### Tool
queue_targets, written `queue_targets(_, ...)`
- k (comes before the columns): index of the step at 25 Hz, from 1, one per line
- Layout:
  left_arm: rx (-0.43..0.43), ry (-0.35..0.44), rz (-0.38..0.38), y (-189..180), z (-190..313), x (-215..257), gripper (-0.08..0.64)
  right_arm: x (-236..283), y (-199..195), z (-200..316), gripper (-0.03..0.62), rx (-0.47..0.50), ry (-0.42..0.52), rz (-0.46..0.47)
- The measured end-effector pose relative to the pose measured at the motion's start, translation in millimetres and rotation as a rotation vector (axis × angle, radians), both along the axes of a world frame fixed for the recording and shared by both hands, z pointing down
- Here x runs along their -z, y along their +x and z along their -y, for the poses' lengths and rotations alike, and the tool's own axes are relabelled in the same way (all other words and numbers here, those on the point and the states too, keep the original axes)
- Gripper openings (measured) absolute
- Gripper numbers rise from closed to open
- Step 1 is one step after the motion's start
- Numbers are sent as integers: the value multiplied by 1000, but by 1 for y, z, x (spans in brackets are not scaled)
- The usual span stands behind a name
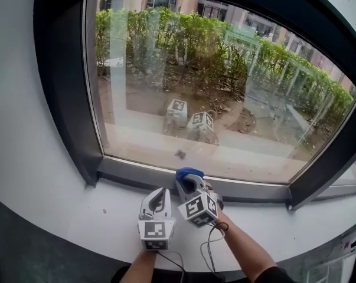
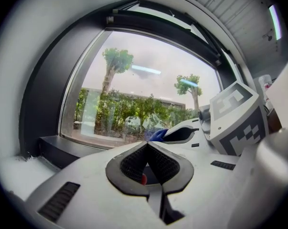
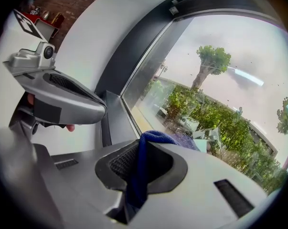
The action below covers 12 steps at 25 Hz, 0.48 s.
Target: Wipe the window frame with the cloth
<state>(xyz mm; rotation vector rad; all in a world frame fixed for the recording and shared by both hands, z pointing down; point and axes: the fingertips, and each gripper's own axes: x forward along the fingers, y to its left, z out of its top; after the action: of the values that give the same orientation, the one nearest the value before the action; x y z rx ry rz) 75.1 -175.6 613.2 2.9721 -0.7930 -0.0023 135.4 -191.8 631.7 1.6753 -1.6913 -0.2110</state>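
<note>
at dark window frame (image 1: 254, 189), right gripper (image 3: 143, 165) pinching soft blue cloth (image 3: 154, 137), left gripper (image 2: 147, 162) closed, empty

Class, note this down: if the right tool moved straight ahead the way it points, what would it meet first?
Probably the window's bottom frame: the right tool, shut on the cloth, points at it, with the glass just beyond. Depth is unclear.

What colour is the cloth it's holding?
The cloth is blue, clearest in the right gripper view.
</note>
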Motion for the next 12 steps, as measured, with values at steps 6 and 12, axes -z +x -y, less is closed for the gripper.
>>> queue_targets(6, 32, -9, 16, -25, 24, 4, 5, 6, -22, 26, 23, 10, -15, 2)
queue_targets(12, 61, 19, 12, -37, 28, 17, 5, 6, -23, 31, 23, 35, -10, -13)
